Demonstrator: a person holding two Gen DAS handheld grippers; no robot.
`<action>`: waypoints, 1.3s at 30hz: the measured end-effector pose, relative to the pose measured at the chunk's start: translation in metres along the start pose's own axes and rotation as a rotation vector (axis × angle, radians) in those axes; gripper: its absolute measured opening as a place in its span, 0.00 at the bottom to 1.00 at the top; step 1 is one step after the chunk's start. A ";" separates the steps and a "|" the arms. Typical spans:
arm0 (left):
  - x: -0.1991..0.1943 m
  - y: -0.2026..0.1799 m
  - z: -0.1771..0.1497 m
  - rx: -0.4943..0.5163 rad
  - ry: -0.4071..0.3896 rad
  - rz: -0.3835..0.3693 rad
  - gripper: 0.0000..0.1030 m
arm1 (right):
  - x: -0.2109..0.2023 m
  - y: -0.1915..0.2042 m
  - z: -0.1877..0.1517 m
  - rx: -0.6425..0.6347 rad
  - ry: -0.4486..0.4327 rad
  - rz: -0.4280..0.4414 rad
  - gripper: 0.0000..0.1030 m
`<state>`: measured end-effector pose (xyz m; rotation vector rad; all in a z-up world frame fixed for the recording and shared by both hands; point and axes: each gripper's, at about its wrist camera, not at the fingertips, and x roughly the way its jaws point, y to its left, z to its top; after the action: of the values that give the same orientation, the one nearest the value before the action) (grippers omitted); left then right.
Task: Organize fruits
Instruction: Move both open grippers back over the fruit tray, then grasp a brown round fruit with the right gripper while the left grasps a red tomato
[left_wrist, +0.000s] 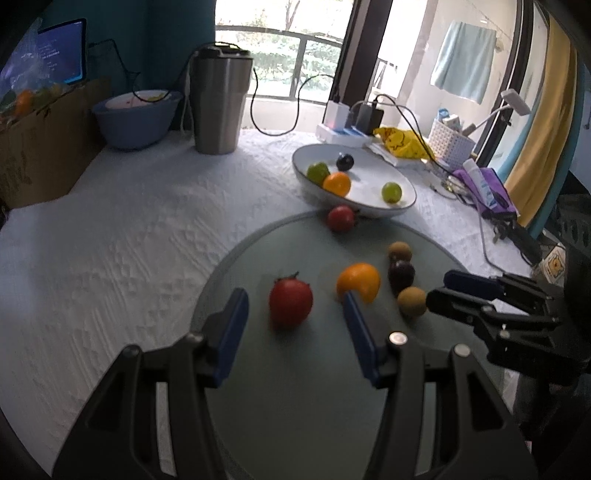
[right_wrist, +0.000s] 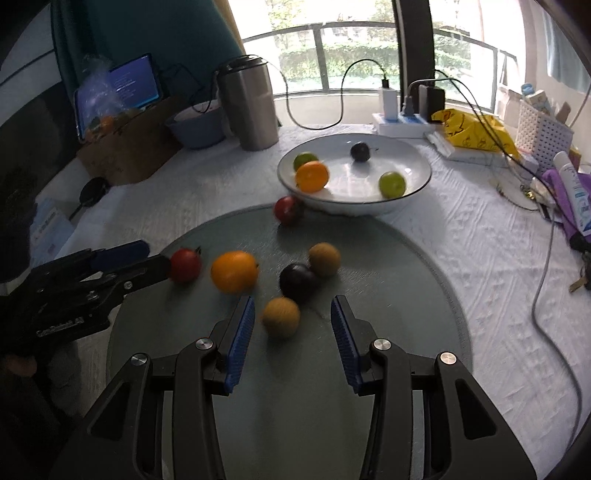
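Note:
On a round grey mat (left_wrist: 295, 387) lie a red tomato (left_wrist: 290, 301), an orange (left_wrist: 358, 281), a dark plum (left_wrist: 401, 274) and two brown fruits (left_wrist: 412, 301). My left gripper (left_wrist: 293, 301) is open, its blue pads on either side of the tomato without touching it. My right gripper (right_wrist: 293, 308) is open too, and the nearer brown fruit (right_wrist: 281, 316) sits loose between its fingertips. A second tomato (right_wrist: 286, 209) rests against the white bowl (right_wrist: 424, 181), which holds an orange, two green fruits and a plum. Each gripper shows in the other's view: the right gripper (left_wrist: 439, 288) and the left gripper (right_wrist: 157, 256).
At the back of the white tablecloth stand a steel tumbler (left_wrist: 219, 103), a blue bowl (left_wrist: 135, 118) and a cardboard box (left_wrist: 44, 147). A power strip (right_wrist: 402, 123) with trailing cables, a yellow bag (right_wrist: 476, 129) and a white basket (right_wrist: 543, 133) crowd the far right.

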<state>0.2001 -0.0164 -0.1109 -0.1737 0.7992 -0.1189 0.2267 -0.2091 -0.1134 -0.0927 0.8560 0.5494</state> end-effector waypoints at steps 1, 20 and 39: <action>0.001 -0.001 -0.001 0.002 0.003 0.000 0.54 | 0.001 0.002 -0.002 -0.003 0.004 0.005 0.44; 0.032 -0.001 0.003 0.024 0.084 0.031 0.53 | 0.028 0.005 -0.004 -0.023 0.051 0.019 0.34; 0.018 -0.014 0.008 0.074 0.060 0.014 0.30 | 0.015 0.005 -0.001 -0.041 0.007 0.041 0.26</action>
<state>0.2174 -0.0322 -0.1151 -0.0946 0.8544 -0.1413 0.2319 -0.1988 -0.1244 -0.1143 0.8553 0.6053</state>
